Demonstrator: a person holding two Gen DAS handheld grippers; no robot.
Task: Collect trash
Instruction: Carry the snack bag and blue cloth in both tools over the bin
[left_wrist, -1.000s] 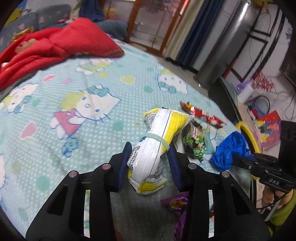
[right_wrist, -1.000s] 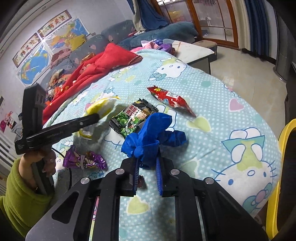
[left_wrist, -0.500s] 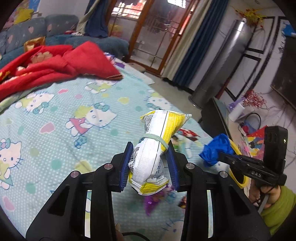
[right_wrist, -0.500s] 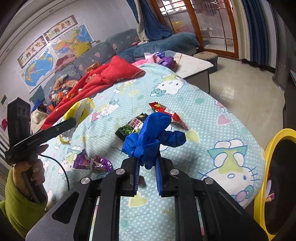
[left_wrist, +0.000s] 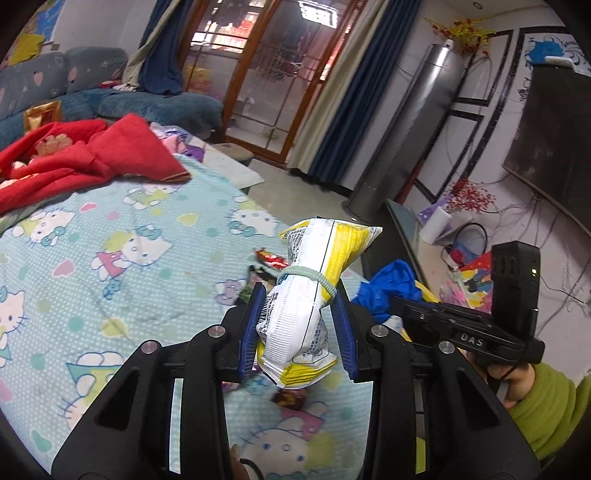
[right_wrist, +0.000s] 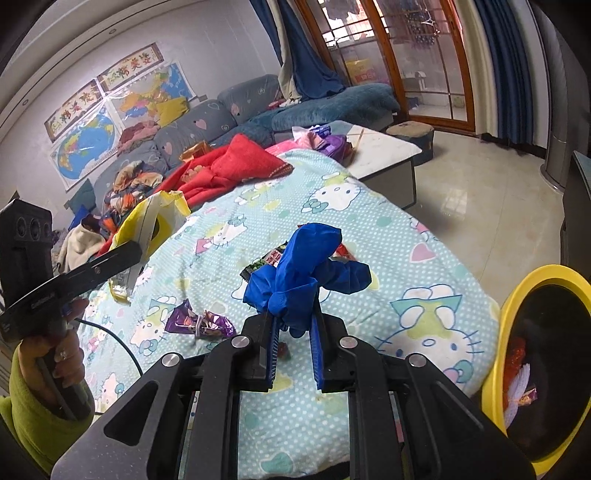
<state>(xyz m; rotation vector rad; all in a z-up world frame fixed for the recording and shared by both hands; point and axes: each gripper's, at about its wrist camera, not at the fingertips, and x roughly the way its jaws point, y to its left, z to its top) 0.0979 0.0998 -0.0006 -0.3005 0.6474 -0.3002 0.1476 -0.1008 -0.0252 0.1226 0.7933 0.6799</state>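
Left gripper (left_wrist: 298, 325) and right gripper (right_wrist: 293, 345) angle downward, jaws clamped on loads.

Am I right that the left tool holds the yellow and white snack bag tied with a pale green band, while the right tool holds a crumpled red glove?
Not quite: the glove is blue, not red. The right wrist view shows the right tool clamped on a crumpled blue glove. The rest stands: the left tool holds the yellow and white snack bag with the pale green band.

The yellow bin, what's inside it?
The yellow bin holds red and shiny wrappers near its rim. Deeper down it is dark, so the rest cannot be seen.
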